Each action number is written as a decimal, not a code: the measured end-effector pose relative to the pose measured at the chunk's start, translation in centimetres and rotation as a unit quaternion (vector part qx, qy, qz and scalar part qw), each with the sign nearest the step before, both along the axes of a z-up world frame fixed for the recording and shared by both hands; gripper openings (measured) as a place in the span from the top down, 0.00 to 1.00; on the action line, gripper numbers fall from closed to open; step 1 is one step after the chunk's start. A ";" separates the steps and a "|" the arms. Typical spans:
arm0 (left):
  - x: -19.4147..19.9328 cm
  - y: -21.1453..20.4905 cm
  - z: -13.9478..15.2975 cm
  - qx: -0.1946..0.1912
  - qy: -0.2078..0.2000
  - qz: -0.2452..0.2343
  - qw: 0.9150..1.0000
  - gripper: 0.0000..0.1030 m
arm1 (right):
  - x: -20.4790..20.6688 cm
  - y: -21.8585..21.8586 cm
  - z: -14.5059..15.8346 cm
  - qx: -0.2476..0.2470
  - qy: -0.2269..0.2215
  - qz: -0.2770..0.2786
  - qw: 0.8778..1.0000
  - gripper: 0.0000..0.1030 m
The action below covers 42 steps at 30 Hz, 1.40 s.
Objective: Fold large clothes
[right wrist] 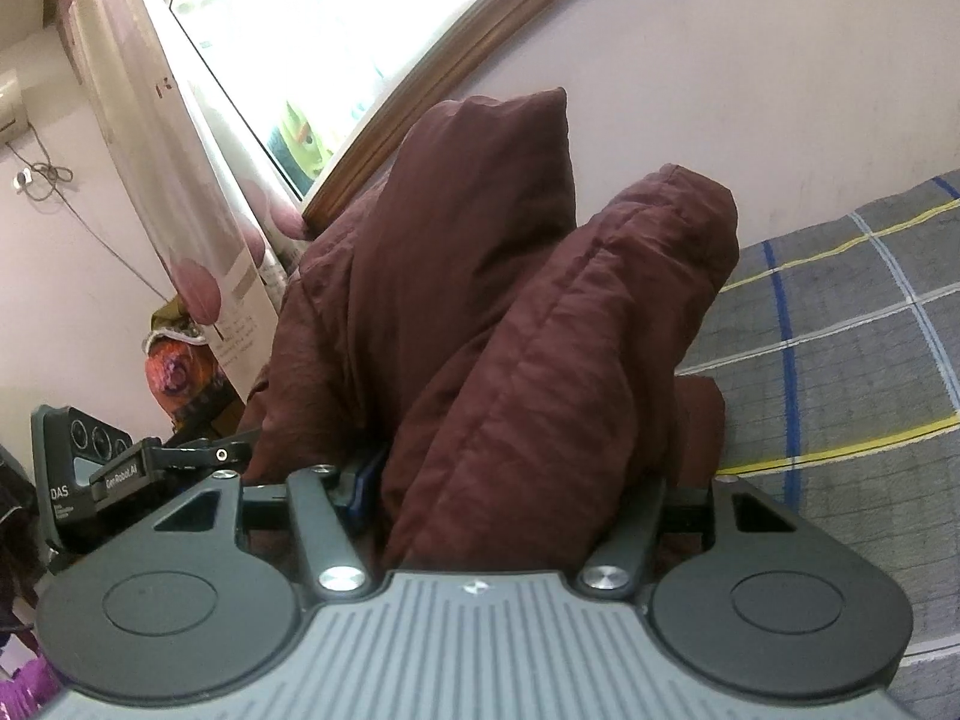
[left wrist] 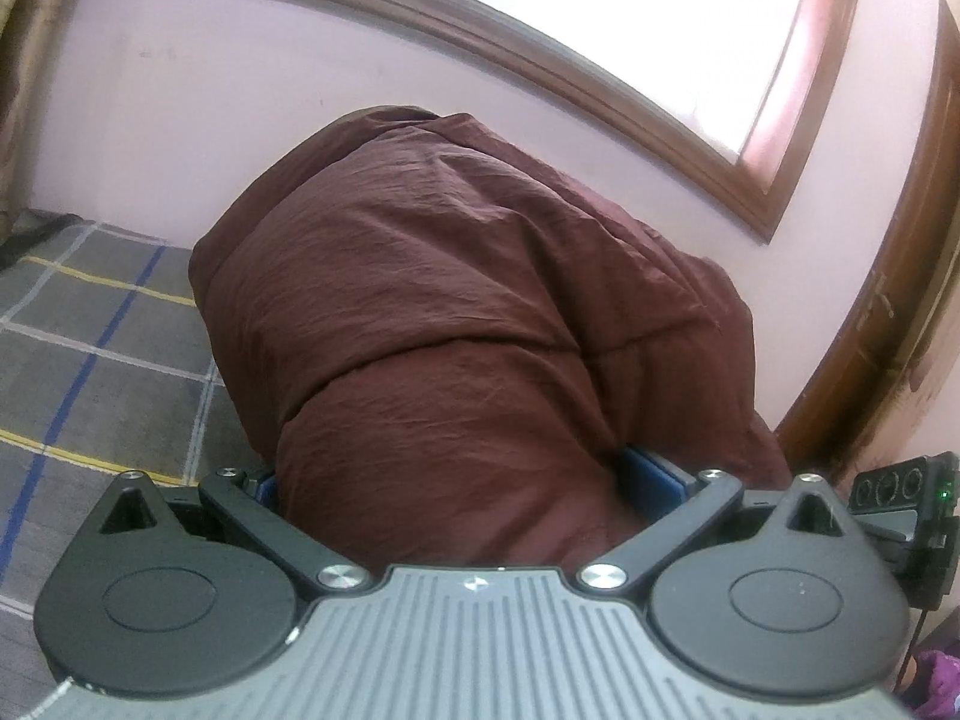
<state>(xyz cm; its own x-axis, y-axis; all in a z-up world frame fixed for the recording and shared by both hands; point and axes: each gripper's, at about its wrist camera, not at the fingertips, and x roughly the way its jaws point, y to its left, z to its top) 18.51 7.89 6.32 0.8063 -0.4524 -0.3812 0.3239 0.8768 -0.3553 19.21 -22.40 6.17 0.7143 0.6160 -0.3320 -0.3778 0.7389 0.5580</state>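
Note:
A bulky maroon padded jacket (left wrist: 468, 312) is bunched up and lifted above a grey plaid bed. My left gripper (left wrist: 474, 480) is shut on a thick fold of it; the cloth covers both fingertips and only the blue pads' edges show. In the right wrist view the same jacket (right wrist: 510, 324) stands up in two thick folds. My right gripper (right wrist: 510, 480) is shut on the nearer fold, with the fingertips buried in the cloth. The left gripper's body (right wrist: 120, 474) shows at the left of the right wrist view.
The grey plaid bed cover (left wrist: 90, 360) with blue and yellow lines lies under the jacket and also shows in the right wrist view (right wrist: 840, 348). A pink wall and a wooden window frame (left wrist: 540, 60) stand close behind. A curtain (right wrist: 180, 180) hangs at left.

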 end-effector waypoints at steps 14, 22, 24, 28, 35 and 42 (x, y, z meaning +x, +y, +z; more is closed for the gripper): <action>-0.5 0.3 -0.7 0.024 0.011 0.005 1.000 0.00 | -1.9 -0.6 -1.9 0.016 0.022 0.002 1.000 0.42; -0.7 1.5 -2.5 0.021 0.022 0.033 0.999 0.00 | -2.4 -1.4 -5.0 -0.031 0.043 -0.040 0.998 0.25; -1.1 1.1 -2.2 0.034 0.016 0.039 0.999 0.00 | -2.5 -1.6 -5.2 -0.041 0.048 -0.052 0.997 0.19; -2.0 0.5 -1.7 0.059 0.004 0.059 0.997 0.00 | -2.7 -1.9 -5.3 -0.060 0.050 -0.069 0.995 0.12; -4.0 -0.6 -0.8 0.118 -0.027 0.097 0.988 0.00 | -3.4 -1.1 -4.7 -0.093 0.032 -0.080 0.992 0.07; -5.5 -2.2 0.3 0.179 -0.046 0.136 0.973 0.00 | -3.7 -0.1 -3.5 -0.126 0.024 -0.090 0.988 0.04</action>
<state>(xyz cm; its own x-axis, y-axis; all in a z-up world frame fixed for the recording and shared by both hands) 12.97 5.67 6.62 0.9158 -0.0687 -0.3957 0.0781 0.9969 0.0078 15.47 -22.45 2.67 0.7848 0.3736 -0.4944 -0.2054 0.9095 0.3613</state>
